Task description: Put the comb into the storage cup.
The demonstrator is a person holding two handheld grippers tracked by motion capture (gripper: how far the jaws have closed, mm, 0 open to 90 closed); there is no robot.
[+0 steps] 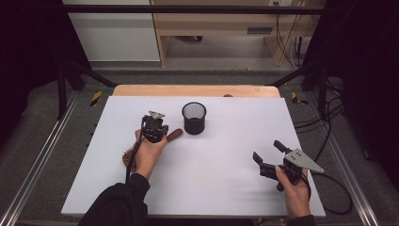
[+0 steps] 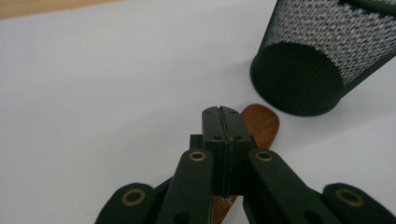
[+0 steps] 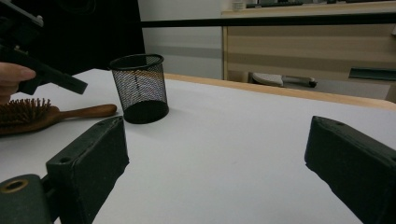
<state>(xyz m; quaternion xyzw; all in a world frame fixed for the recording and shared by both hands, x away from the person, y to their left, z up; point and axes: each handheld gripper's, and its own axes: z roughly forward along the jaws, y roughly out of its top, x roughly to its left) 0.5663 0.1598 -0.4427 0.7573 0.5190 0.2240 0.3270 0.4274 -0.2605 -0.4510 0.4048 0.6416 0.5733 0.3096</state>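
Observation:
A wooden hairbrush (image 1: 174, 135) lies flat on the white table top (image 1: 211, 188), its handle end pointing at a black mesh cup (image 1: 194, 118) that stands upright. My left gripper (image 1: 157, 132) hovers just over the handle, jaws pressed together with nothing between them. In the left gripper view the shut tips (image 2: 222, 112) cover part of the handle (image 2: 262, 125), and the cup (image 2: 322, 56) stands close at the upper right. My right gripper (image 1: 267, 150) rests open near the table's front right. Its view shows the brush (image 3: 28, 114), the cup (image 3: 140, 88) and the left gripper (image 3: 70, 83) above the brush.
A wooden strip (image 1: 195, 90) runs along the table's far edge. Beyond it are a floor, a wooden bench frame (image 1: 221, 23) and cables (image 1: 324, 122) at the right. Metal rails (image 1: 33, 165) flank the table.

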